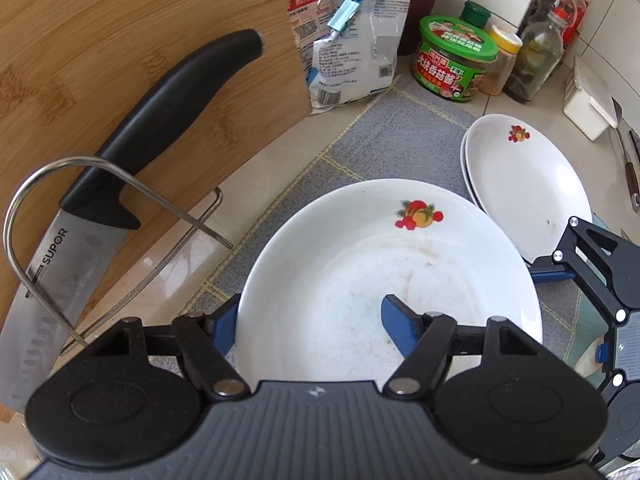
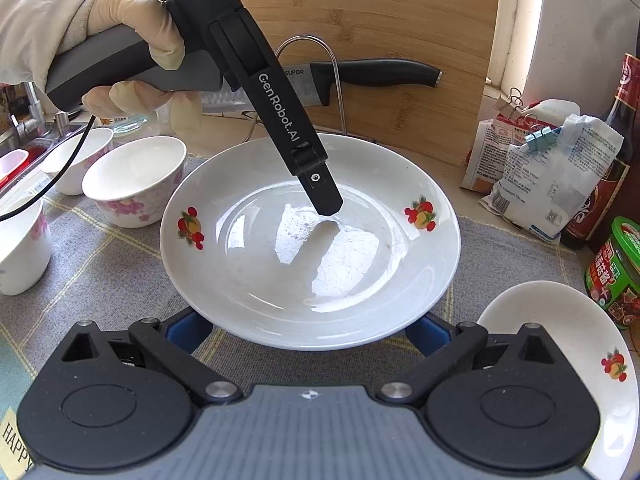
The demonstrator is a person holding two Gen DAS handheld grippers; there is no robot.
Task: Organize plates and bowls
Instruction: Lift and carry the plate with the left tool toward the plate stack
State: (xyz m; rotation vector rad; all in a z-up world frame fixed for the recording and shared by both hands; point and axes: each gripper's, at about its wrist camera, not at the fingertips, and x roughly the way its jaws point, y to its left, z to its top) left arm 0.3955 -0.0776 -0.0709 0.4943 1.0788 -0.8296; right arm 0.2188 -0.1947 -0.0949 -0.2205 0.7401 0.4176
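Observation:
A white plate (image 1: 340, 264) with fruit motifs hangs a little above the grey mat (image 1: 380, 140). My left gripper (image 1: 310, 312) is shut on its rim: one blue finger (image 1: 400, 328) lies inside the plate, the other (image 1: 222, 320) under the edge. In the right wrist view the same plate (image 2: 260, 280) fills the middle, with the left gripper's upper finger (image 2: 326, 196) pressed into it. My right gripper (image 2: 310, 322) stands open, its blue pads (image 2: 188, 332) tucked beneath the plate's near rim. A stack of two matching plates (image 1: 528, 184) lies on the mat beside it.
Three white floral bowls (image 2: 136, 176) stand on the mat to the left in the right wrist view. A knife (image 1: 160, 120) rests in a wire rack (image 1: 48, 208) against a wooden cutting board (image 1: 120, 20). A green jar (image 1: 452, 60), bags and bottles line the back wall.

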